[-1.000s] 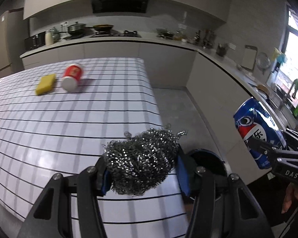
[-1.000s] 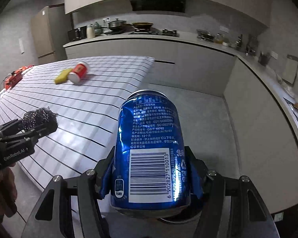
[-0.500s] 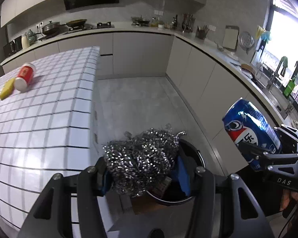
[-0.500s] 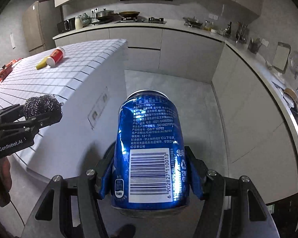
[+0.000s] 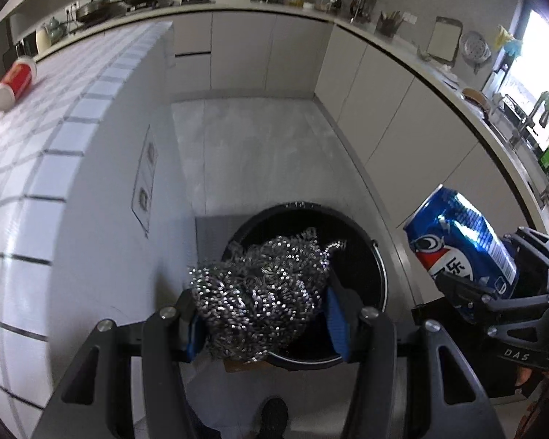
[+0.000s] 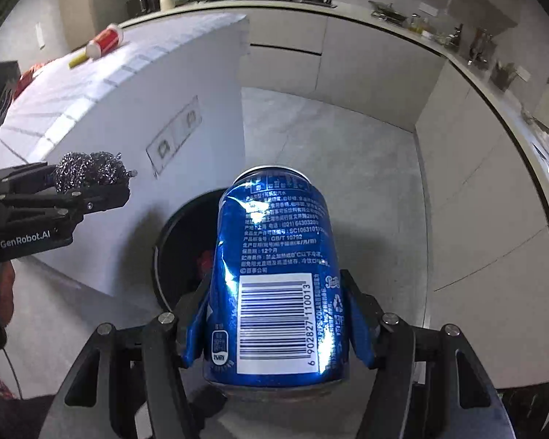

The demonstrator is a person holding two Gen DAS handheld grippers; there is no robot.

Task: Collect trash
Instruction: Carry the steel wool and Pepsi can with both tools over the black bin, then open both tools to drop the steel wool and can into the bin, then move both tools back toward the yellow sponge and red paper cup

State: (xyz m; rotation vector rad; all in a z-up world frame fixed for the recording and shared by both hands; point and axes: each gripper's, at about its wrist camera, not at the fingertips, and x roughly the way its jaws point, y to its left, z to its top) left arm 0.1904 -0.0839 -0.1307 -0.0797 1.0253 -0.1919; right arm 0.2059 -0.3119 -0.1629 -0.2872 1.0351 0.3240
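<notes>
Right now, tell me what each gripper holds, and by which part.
Left gripper: the silver steel-wool scouring ball, pinched across its sides. Right gripper: the dented blue soda can, clamped across its lower side walls.

Daylight floods in from the window (image 5: 530, 73) at far right, blown out white. Glare streaks the can (image 6: 274, 274). Edges bend and darken; the tiled counter (image 5: 36, 168) smears with motion blur.
</notes>
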